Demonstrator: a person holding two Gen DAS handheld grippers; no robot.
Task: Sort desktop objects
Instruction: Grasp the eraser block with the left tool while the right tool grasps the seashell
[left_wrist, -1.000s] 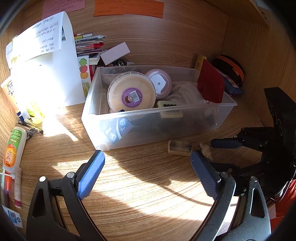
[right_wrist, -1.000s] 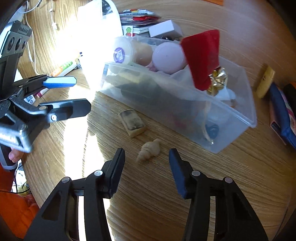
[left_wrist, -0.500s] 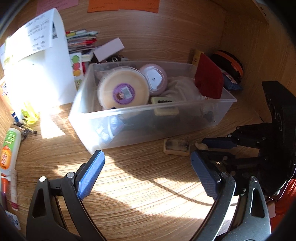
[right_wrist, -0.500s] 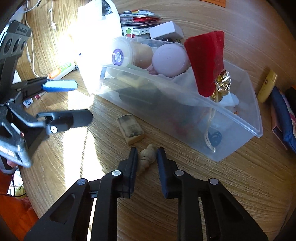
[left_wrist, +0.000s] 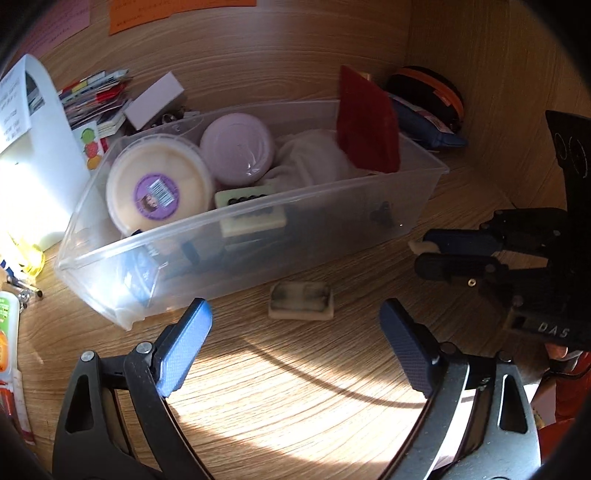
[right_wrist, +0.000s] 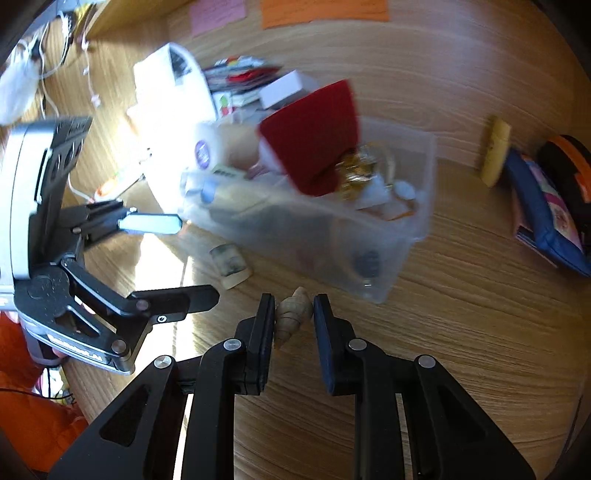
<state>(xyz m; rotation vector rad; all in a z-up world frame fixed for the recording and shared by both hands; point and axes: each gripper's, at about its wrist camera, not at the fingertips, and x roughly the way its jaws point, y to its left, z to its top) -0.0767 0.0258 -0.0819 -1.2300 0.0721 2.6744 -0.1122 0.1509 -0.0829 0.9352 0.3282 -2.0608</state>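
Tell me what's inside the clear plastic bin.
In the clear plastic bin: a cream tub with a purple label, a lilac round lid, white cloth, an upright red card and a cream bar with black dots. Dark items underneath are covered.

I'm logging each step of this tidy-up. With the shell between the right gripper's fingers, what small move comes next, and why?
Probably carry the shell up over the clear bin rim. The right gripper is shut on it just outside the bin's near corner, and the left gripper is open, holding nothing.
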